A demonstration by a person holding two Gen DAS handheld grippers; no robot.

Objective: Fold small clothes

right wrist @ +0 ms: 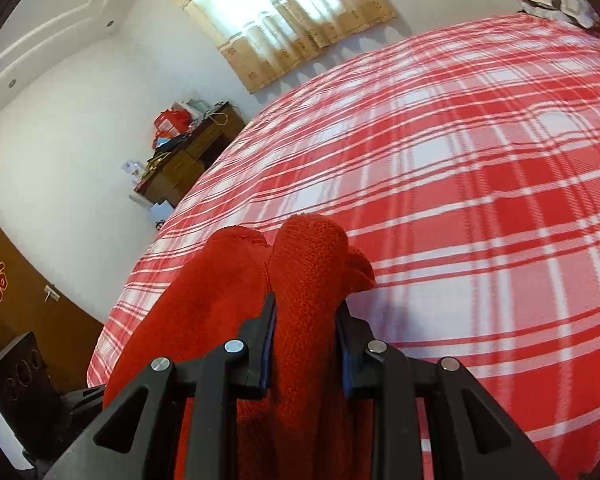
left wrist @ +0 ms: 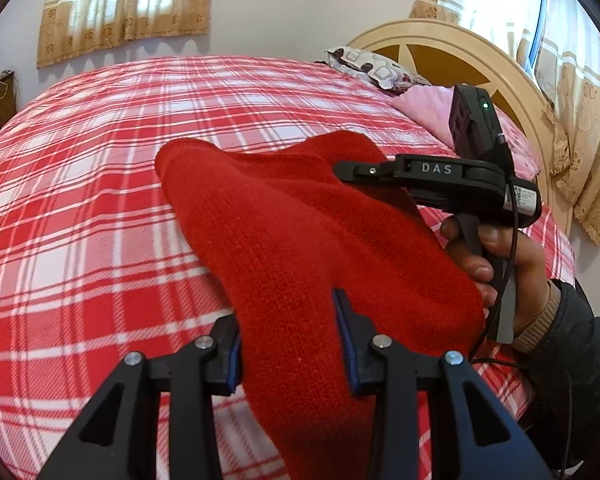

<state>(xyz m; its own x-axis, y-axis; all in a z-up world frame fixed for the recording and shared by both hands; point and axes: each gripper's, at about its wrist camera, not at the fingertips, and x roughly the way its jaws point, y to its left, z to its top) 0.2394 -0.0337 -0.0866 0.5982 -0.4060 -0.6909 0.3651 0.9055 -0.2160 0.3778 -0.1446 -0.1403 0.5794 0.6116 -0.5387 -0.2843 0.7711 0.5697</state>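
the red knit garment (left wrist: 300, 248) hangs slack above the plaid bed (left wrist: 100, 200), soft, light and floppy, the left gripper (left wrist: 292, 344) pinching one bunched edge between its jaws and the right gripper (right wrist: 306, 344) clamped on another, best held by edges.

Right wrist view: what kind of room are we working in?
Almost certainly a bedroom: a bed under a red-and-white plaid blanket, a patterned pillow, and a cluttered wooden dresser by the curtained window.

Bright daylight through curtained windows (left wrist: 128, 4); glare there; fisheye-bent edges; bedspread (right wrist: 480, 184) motion-blurred.
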